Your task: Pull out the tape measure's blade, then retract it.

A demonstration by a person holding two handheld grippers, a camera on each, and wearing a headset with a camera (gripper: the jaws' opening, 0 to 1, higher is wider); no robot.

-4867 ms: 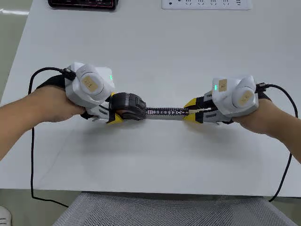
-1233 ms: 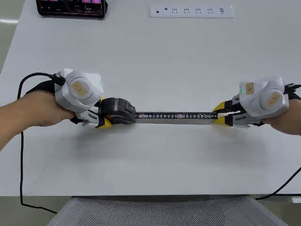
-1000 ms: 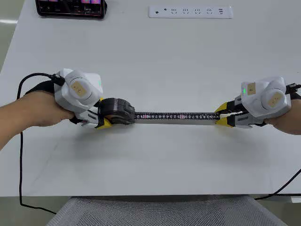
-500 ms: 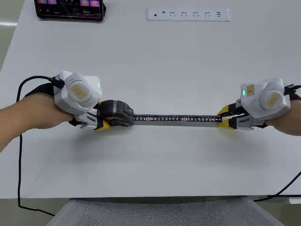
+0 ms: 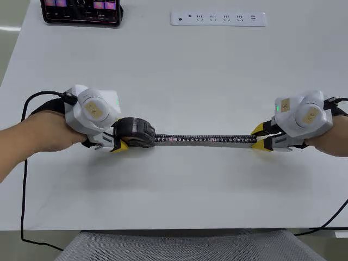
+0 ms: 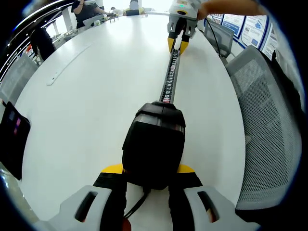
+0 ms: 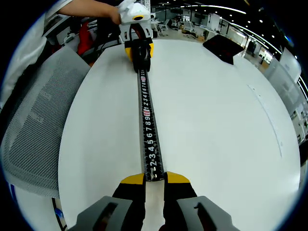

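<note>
The black tape measure case (image 5: 134, 132) sits just above the white table, and my left gripper (image 5: 120, 140) is shut on it; its own view has the case (image 6: 154, 144) filling the space between the yellow-tipped jaws. The dark blade (image 5: 205, 140) with white numbers runs out to the right in a straight line. My right gripper (image 5: 260, 137) is shut on the blade's end, and in its own view the blade (image 7: 147, 130) reaches from the jaws to the far case (image 7: 140, 50). The right gripper (image 6: 178, 42) also appears at the far end in the left gripper view.
A white power strip (image 5: 218, 18) lies at the table's far edge, and a dark screen device (image 5: 81, 10) at the far left. A black cable (image 5: 23, 163) trails off the left front edge. A grey mesh chair (image 5: 190, 246) stands in front of the table.
Since 4.9 s ago the grippers have moved apart and much more blade is out. Over the last second the blade's length has hardly changed; the right gripper sits slightly lower.
</note>
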